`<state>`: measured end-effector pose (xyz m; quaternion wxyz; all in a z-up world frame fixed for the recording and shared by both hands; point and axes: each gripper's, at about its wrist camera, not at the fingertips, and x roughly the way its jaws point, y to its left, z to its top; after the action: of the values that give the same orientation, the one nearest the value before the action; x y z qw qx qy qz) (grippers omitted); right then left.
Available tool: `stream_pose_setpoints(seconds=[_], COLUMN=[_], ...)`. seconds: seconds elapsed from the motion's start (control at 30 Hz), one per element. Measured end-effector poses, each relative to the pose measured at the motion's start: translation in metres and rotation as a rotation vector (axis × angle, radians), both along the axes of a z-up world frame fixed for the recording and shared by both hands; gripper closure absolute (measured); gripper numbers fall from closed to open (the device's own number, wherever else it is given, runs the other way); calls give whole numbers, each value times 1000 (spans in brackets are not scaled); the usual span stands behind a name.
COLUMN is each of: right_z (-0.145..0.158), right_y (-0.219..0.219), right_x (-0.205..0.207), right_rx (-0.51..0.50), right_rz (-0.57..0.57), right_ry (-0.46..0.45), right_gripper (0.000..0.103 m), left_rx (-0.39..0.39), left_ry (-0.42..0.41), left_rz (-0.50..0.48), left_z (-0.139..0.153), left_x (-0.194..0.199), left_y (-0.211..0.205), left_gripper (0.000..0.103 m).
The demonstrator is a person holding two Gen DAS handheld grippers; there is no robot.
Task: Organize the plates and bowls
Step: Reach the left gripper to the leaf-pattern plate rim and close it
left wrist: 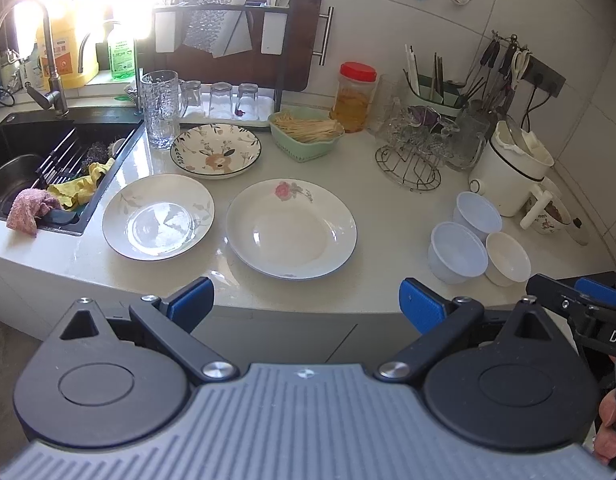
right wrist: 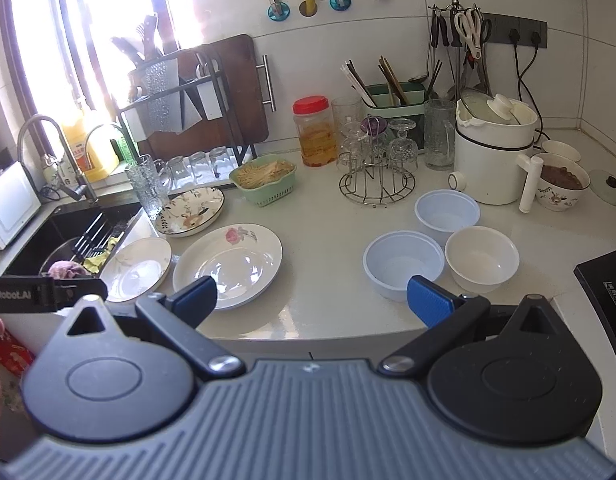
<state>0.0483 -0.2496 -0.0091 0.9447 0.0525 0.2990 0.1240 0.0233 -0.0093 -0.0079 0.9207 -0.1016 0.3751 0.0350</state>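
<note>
1. "DA" in white capitals stands on the black body of the right hand-held gripper (left wrist: 579,312) where it enters the left wrist view at the right edge; the rest of the word is cut off by the frame.
2. "enRobot.AI" in white stands on the black body of the left hand-held gripper (right wrist: 48,292) at the left edge of the right wrist view; its first letters are cut off.
3. The yellow bottle (left wrist: 70,54) by the window carries an orange label with print too small to read.
4. The black cooktop (right wrist: 611,292) at the right edge bears white characters, not legible.
</note>
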Motion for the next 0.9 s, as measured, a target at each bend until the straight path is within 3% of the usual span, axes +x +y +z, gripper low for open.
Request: stream_pose_setpoints(seconds=[0.2, 0.57, 0.9], right_z=[-7, -22, -28], right_y=[7, 40, 95], right_x=[11, 27, 57], right_rx=[40, 43, 33], right_rz=[18, 50, -19], right_ry=[12, 76, 102], right_gripper=[0, 0, 0], left_rx=[57, 21, -12], left_ry=[43, 98, 129], left_rz=[27, 18, -47], left_z=[-10, -18, -34], left_x=[12, 32, 90], left_y=[9, 42, 109], left_gripper=[2, 2, 2])
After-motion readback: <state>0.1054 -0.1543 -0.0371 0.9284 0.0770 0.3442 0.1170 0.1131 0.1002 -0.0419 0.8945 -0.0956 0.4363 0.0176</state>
